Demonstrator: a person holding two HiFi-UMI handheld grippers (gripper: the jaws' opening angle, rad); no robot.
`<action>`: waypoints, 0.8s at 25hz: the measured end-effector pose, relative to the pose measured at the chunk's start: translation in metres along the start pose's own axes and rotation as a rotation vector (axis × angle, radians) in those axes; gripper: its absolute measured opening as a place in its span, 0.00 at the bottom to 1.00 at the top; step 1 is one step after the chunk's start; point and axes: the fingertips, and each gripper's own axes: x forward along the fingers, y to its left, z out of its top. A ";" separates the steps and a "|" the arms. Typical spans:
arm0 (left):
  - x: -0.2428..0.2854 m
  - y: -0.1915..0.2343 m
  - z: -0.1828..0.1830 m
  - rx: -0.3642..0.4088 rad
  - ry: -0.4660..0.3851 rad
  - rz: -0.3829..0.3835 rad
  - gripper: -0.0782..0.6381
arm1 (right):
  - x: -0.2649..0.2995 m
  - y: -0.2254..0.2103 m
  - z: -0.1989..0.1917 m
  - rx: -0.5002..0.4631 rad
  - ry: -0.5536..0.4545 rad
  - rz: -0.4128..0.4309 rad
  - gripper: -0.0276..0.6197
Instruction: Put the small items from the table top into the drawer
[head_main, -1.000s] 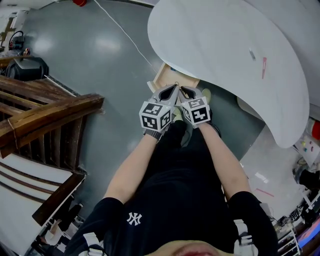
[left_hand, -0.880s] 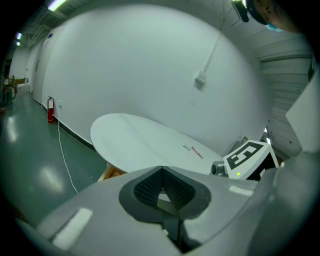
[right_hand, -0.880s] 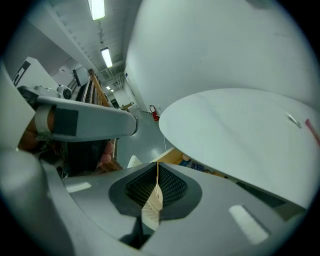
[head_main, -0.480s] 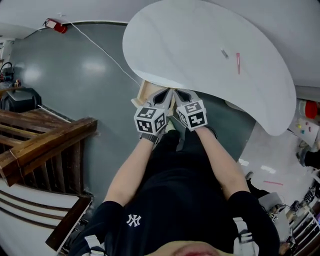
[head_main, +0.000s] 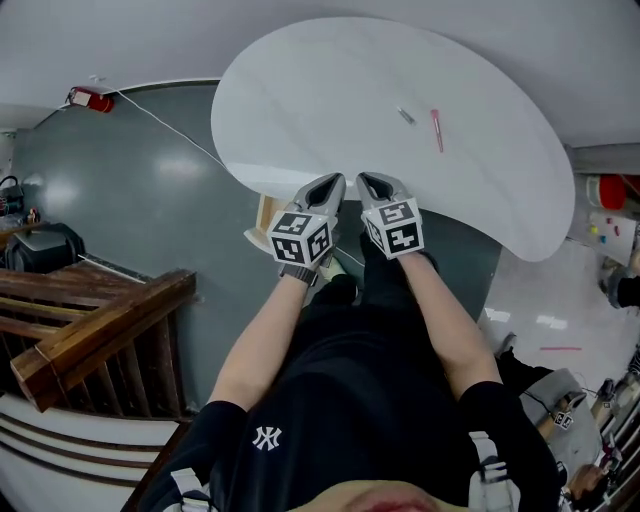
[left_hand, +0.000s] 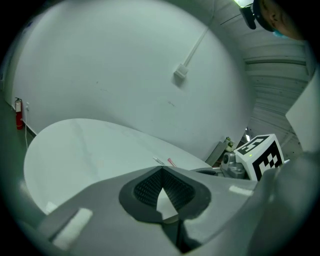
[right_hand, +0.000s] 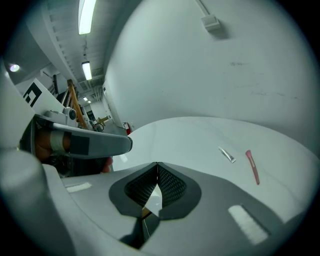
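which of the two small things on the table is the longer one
The pink stick: thin and clearly longer, lying just right of the short silver piece in the head view.

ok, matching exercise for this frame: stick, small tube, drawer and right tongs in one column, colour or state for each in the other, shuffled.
Things:
1. stick
2. small tube
3. drawer
4. right tongs

Colour or state:
A. shut, nothing held
B. pink, lying on the table top
C. pale wood, sticking out from under the table edge
D. silver, lying just left of the stick in the head view

Pairs: 1-B, 2-D, 3-C, 4-A
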 end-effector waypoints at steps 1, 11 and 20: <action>0.007 -0.004 0.003 0.004 0.003 -0.008 0.11 | -0.002 -0.010 0.002 0.001 -0.003 -0.012 0.08; 0.079 -0.030 0.032 0.022 0.034 -0.061 0.11 | -0.007 -0.100 0.028 0.020 -0.001 -0.090 0.11; 0.124 -0.025 0.048 0.009 0.048 -0.047 0.11 | 0.011 -0.145 0.042 -0.001 0.030 -0.089 0.13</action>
